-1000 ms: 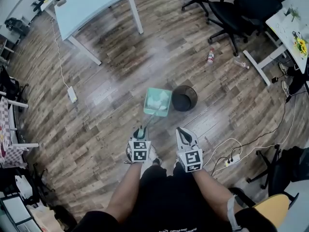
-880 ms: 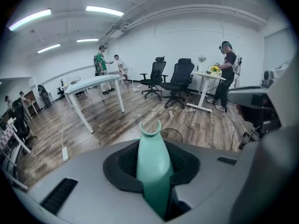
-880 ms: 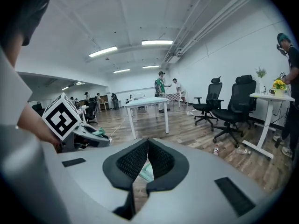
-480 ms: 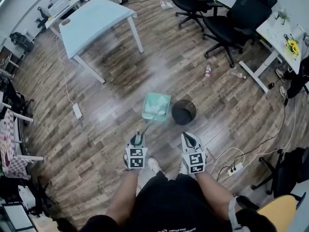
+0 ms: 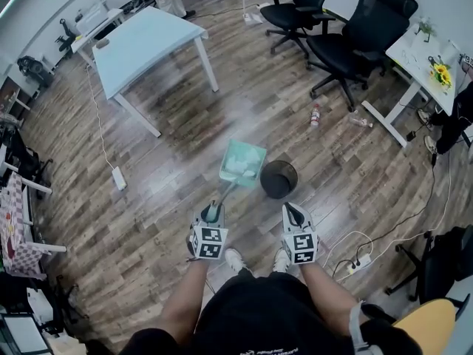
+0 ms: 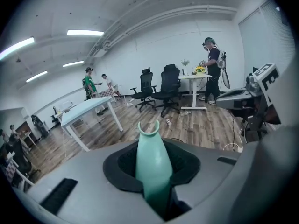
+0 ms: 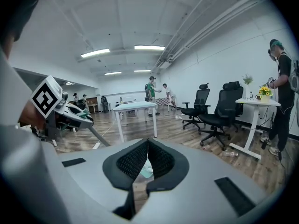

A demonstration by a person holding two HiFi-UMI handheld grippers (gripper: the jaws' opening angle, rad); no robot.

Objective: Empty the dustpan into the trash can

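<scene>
Head view, near end: person's shoes (image 5: 235, 258) on wood floor (image 5: 148, 228), forearms out front, one gripper per hand.

L gripper (image 5: 213, 211): clenched on end of mint-green handle (image 5: 225, 194) of dustpan (image 5: 242, 161). L gripper view confirms it: handle sits between the pads, forked tip poking out past them.

R gripper (image 5: 294, 214): pads together at tips, nothing b/w them. Hangs free, beside L gripper, pointing twd trash can (image 5: 278, 179).

Dustpan: handle runs fwd from L gripper, pan end out ahead, just left of trash can. Pan's right corner meets can's rim in head view; contact or not, can't tell. Pale crumpled scraps (image 5: 241, 166) inside pan.

Trash can: black, round, upright on floor, ahead of R gripper.

Right of person: white power strip (image 5: 358, 261) w/ cables. Left: 2nd power strip (image 5: 118, 177), cord running off twd far side.

Farther: bottle (image 5: 315, 115) lying on floor past can. Light-blue bench (image 5: 148, 39) upper left. Two black office chairs (image 5: 347, 46) upper right; white bench (image 5: 421, 58) w/ yellow flowers at right edge.
</scene>
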